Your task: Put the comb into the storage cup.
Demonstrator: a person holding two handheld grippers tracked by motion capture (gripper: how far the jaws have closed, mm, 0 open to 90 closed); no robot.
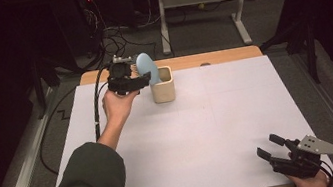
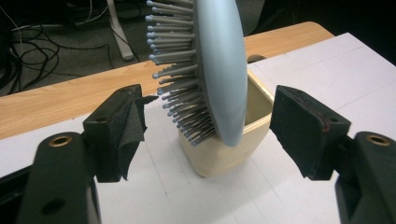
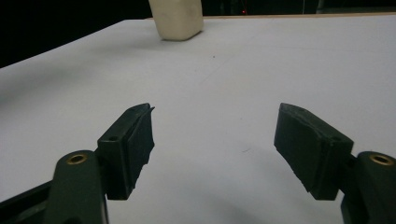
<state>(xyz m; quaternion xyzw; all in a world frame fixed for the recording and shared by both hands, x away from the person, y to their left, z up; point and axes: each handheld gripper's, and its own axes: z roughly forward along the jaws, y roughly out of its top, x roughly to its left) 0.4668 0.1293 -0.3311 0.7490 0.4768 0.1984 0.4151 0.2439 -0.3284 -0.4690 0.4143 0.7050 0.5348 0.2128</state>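
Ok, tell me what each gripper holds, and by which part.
Nothing. The left gripper is open, its pads clear of the blue hairbrush standing in the cream cup; the right gripper is open.

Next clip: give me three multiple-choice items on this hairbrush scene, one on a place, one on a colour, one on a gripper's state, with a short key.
1. Where is the hairbrush?
A. flat on the white sheet
B. standing in the cream cup
C. on the floor

2. What colour is the hairbrush's back?
A. red
B. black
C. light blue

3. How do the jaws of the left gripper stand?
A. open, pads off the brush
B. clamped on the cup
C. fully shut

Key: 1 B, its lower end sits inside the cup's rim; 2 C, the smooth back is pale blue; 3 A, the left gripper view shows gaps on both sides of the brush.
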